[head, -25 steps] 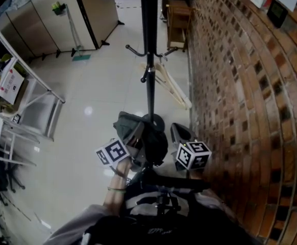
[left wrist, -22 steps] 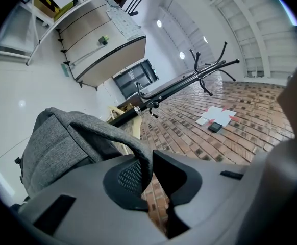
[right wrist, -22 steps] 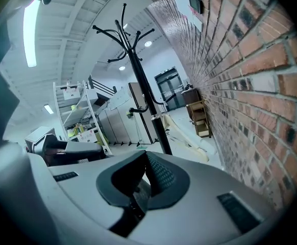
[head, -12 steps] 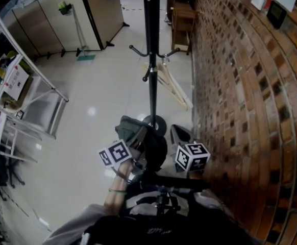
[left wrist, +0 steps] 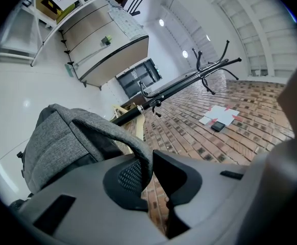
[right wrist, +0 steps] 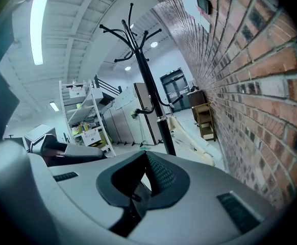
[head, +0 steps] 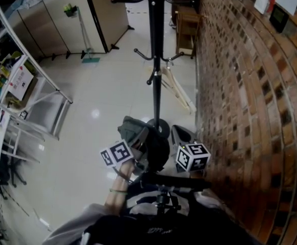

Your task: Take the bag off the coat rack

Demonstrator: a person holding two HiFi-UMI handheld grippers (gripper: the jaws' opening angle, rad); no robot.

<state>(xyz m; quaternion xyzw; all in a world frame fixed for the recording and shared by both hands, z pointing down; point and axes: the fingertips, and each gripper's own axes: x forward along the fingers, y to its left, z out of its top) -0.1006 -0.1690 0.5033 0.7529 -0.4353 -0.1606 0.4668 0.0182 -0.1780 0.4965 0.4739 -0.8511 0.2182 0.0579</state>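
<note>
A grey fabric bag (head: 134,132) hangs off the rack, low beside the round base of the black coat rack (head: 156,70). My left gripper (head: 140,148) is shut on the bag's grey top strap (left wrist: 130,139), which runs between its pads. The bag's body (left wrist: 62,142) hangs to the left of the jaws. My right gripper (head: 180,135) is beside the bag, nearer the wall, and its jaws are shut on nothing (right wrist: 147,181). The rack's pole and hooks (right wrist: 147,86) rise ahead of it with nothing on them.
A brick wall (head: 250,96) runs close along the right. A wooden frame (head: 176,88) lies on the floor against it, and a wooden stand (head: 187,19) is behind. Metal shelving (head: 21,106) and cabinets (head: 62,19) line the left of the glossy floor.
The bag stays gripped at the same spot by the rack's base. Only the head view has drifted slightly, so the rack sits a little further right.
</note>
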